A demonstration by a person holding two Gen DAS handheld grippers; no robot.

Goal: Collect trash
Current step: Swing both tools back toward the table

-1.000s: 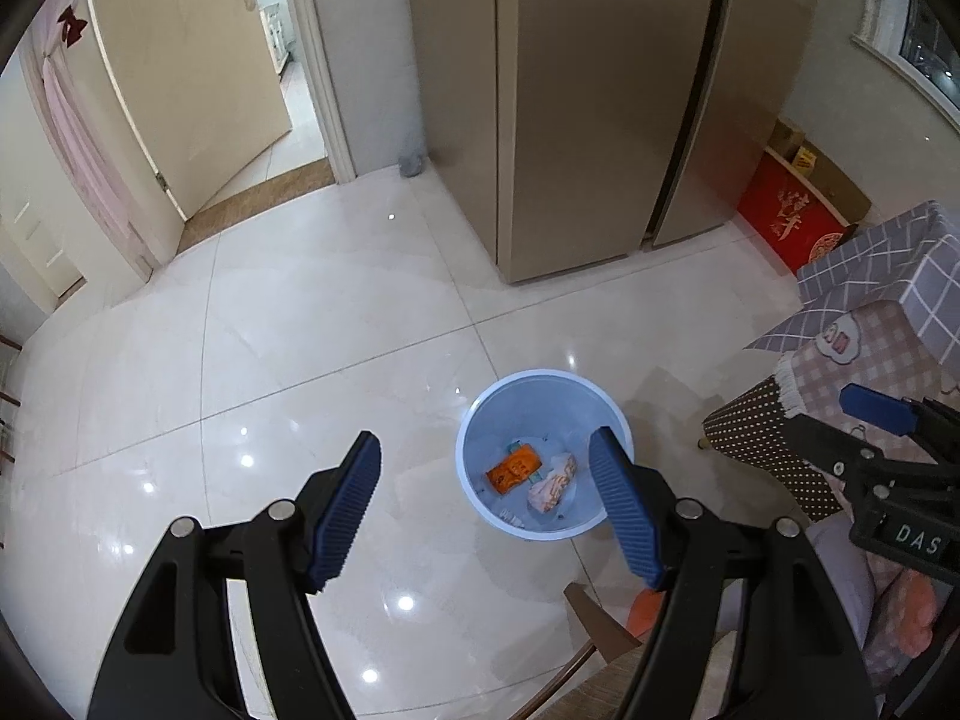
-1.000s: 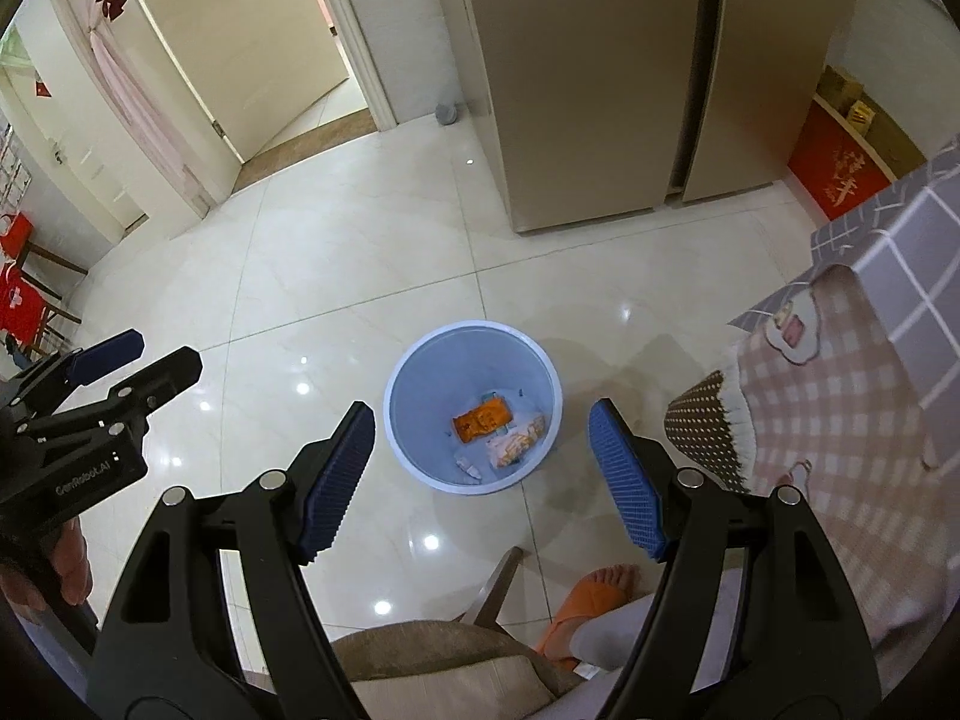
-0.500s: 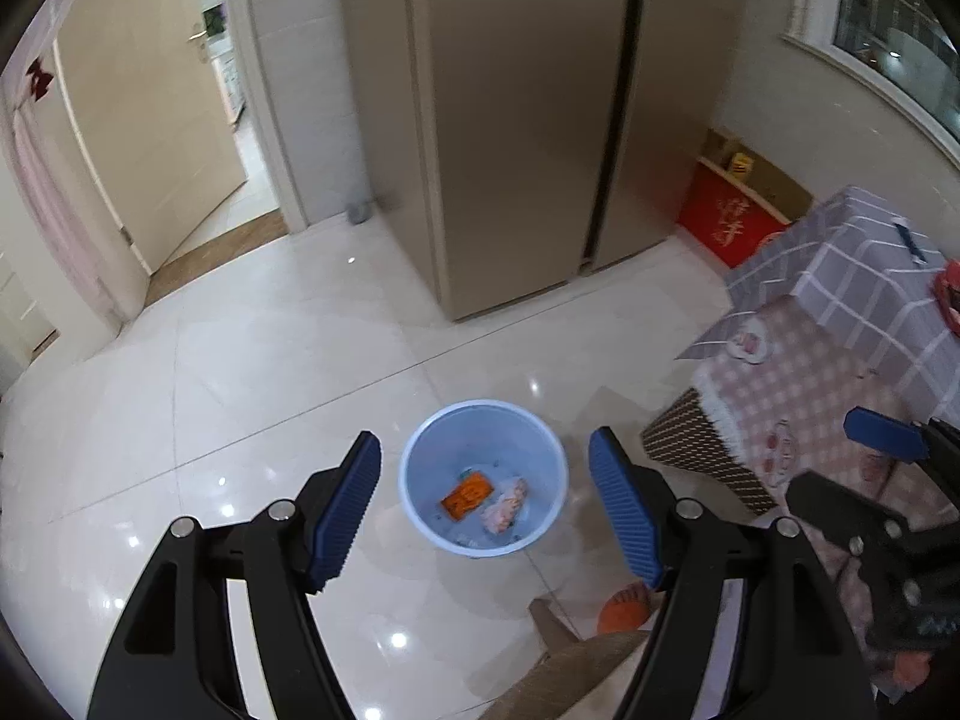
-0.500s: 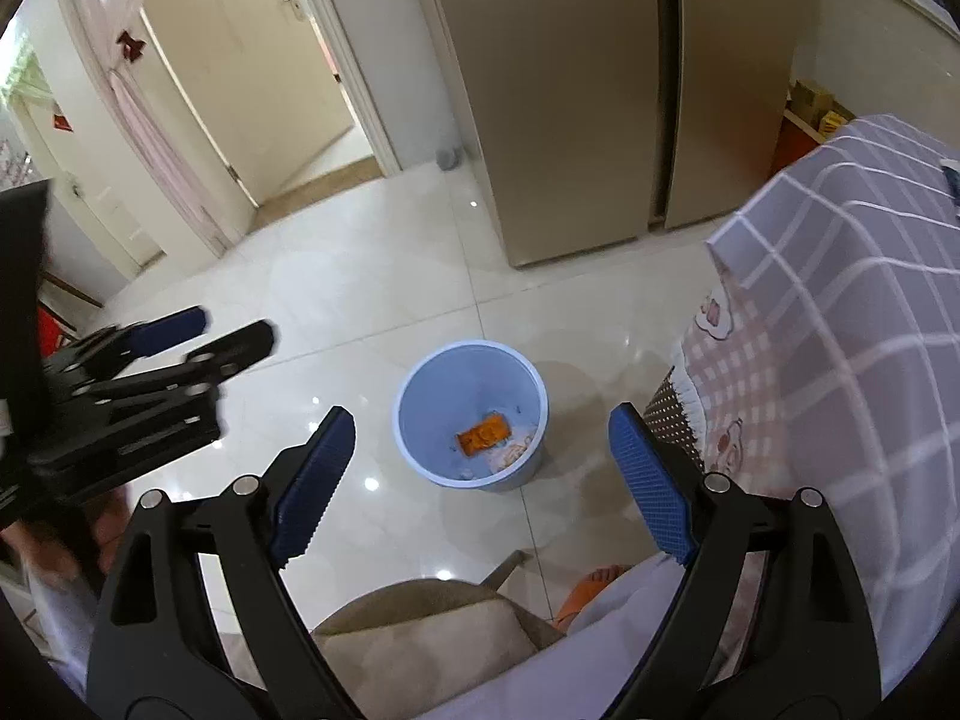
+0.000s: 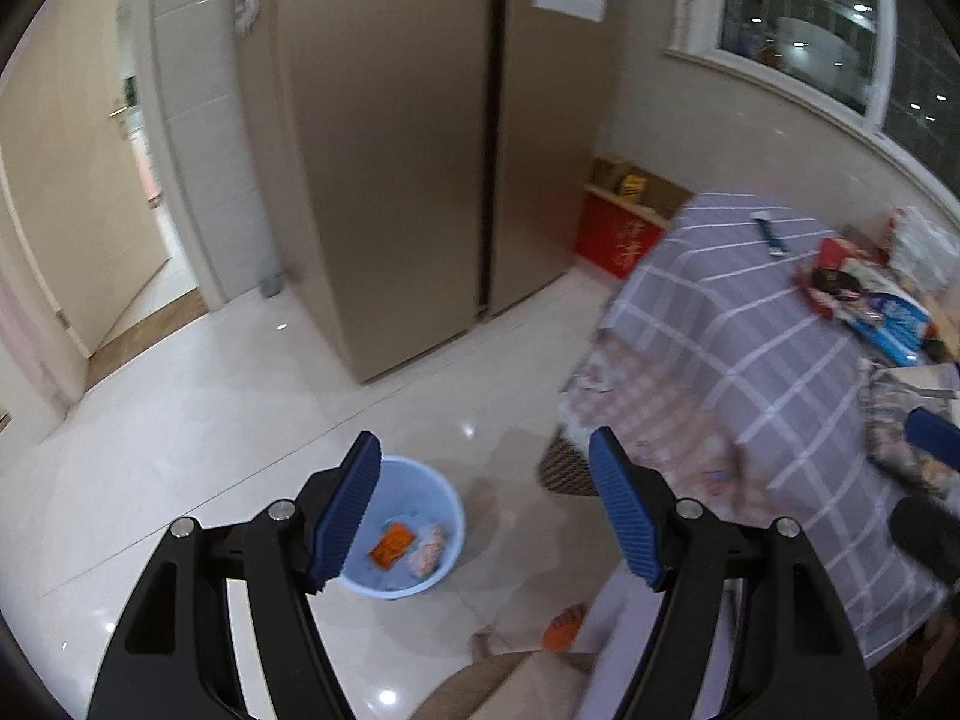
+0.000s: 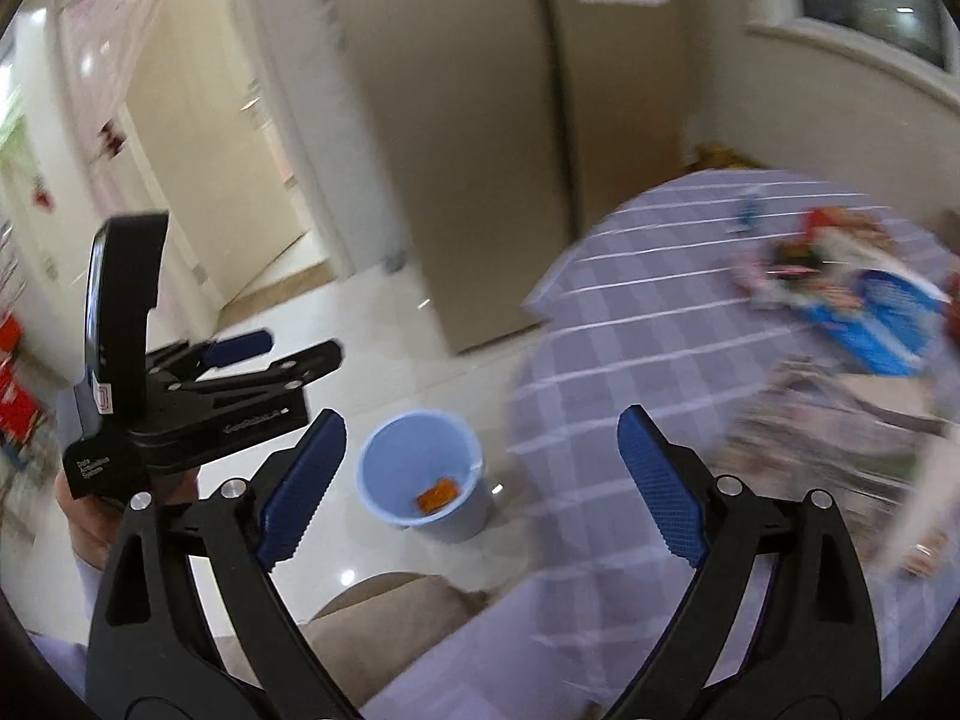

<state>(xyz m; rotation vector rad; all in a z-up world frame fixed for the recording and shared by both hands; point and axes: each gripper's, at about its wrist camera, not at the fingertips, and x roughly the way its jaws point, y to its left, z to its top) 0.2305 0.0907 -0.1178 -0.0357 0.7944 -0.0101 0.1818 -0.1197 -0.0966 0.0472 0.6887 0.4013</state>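
1. The blue bin (image 5: 414,534) sits on the pale tiled floor (image 5: 198,414), just beside the table's draped corner, with an orange wrapper (image 5: 392,543) and a pinkish one inside.
2. Left gripper (image 5: 485,510) hangs wide apart, nothing between its pads.
3. Right gripper (image 6: 480,486), jaws just been spreading, gapes wide and empty.
4. Packets (image 5: 864,300) lie scattered on the checked tablecloth (image 5: 738,324).

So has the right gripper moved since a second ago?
Yes. The right gripper has swung up from the blue bin toward the checked tablecloth, jaws just opening wider, empty.
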